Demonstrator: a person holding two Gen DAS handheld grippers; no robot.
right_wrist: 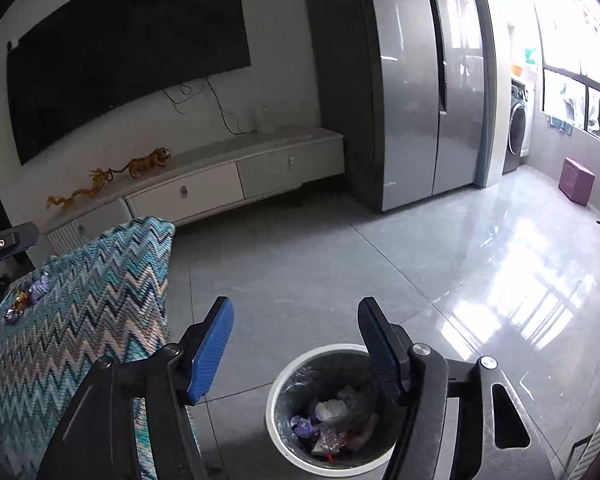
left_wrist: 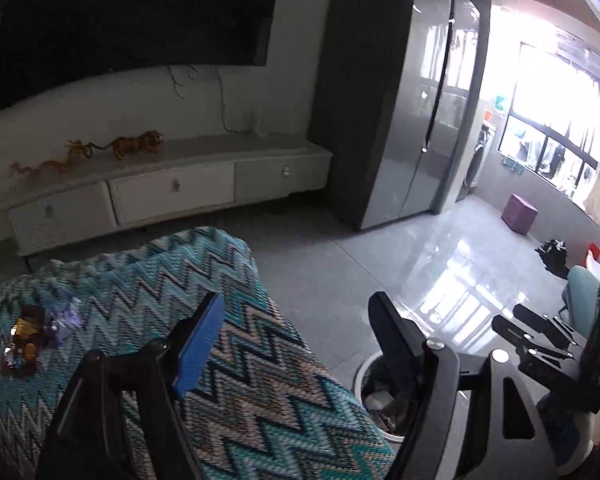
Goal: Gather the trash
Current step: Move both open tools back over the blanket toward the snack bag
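Crumpled purple, white and red wrappers (right_wrist: 324,428) lay inside a round white-rimmed trash bin (right_wrist: 274,384) on the grey tiled floor (right_wrist: 340,272). Directly above it, the right tool (right_wrist: 296,344) stood wide and empty. More shiny wrappers (left_wrist: 24,338) sat on the zigzag-patterned teal cloth tabletop (left_wrist: 236,360), where the left tool (left_wrist: 296,336) hung wide open too, holding nothing.

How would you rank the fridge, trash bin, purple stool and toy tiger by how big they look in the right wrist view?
1. Fridge, clearly largest.
2. Trash bin, though nearness to the camera inflates it.
3. Purple stool and toy tiger: they look too alike to rank.
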